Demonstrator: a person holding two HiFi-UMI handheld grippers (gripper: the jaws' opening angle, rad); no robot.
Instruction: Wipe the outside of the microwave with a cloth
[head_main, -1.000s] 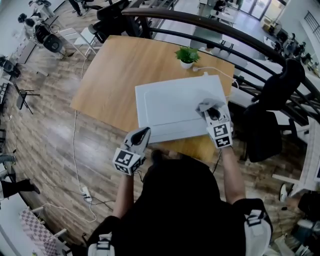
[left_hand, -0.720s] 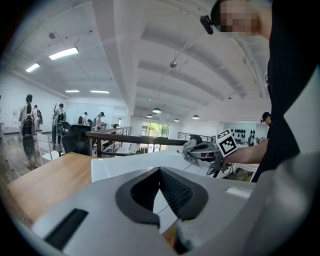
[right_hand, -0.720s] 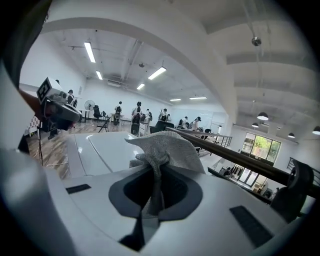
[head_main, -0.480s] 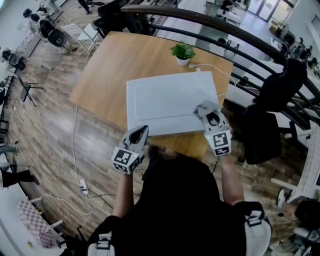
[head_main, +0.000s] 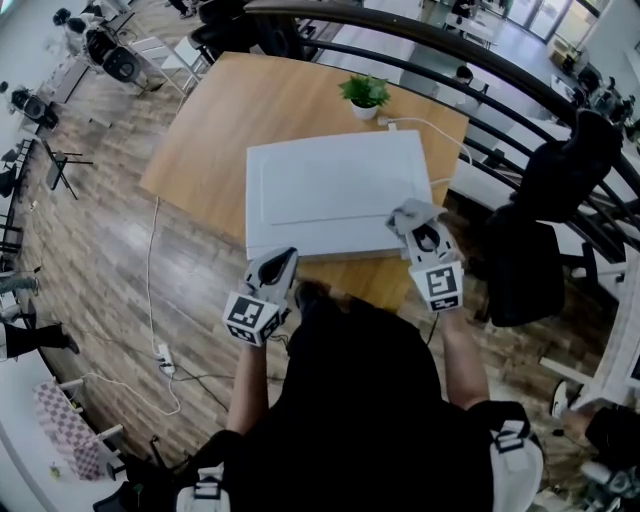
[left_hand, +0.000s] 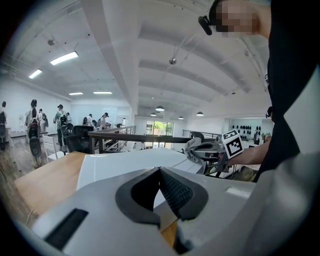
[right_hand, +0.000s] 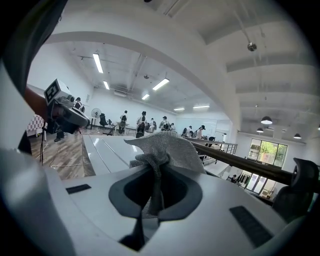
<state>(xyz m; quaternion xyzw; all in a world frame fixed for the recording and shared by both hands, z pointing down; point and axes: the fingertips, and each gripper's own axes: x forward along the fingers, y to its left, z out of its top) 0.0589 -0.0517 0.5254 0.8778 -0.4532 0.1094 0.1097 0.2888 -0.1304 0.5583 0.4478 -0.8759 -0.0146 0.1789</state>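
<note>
White microwave (head_main: 330, 195) lies on the wooden table (head_main: 225, 130), its near edge close to the table's near edge and its right side close to the table's right edge. Right gripper (head_main: 413, 224) is at the near right corner of the microwave's top face; its jaws are closed on a grey cloth (head_main: 408, 213), a bunched fold pinched between them and the rest fanned out ahead of the tips. In the right gripper view the cloth (right_hand: 162, 147) stands up out of the jaws, with the top face running away to the left. Left gripper (head_main: 283, 263) is at the near left, just off the microwave's front edge and apart from it; its jaws are together at the tips with nothing between them, and its own view shows the top face (left_hand: 125, 165) just beyond. Broad bare table to the left and behind. A small potted plant (head_main: 365, 95) stands at the far edge, with a white cable (head_main: 432, 130) beside it. A dark railing (head_main: 450, 50) and a black chair (head_main: 545, 225) bound the right side
</note>
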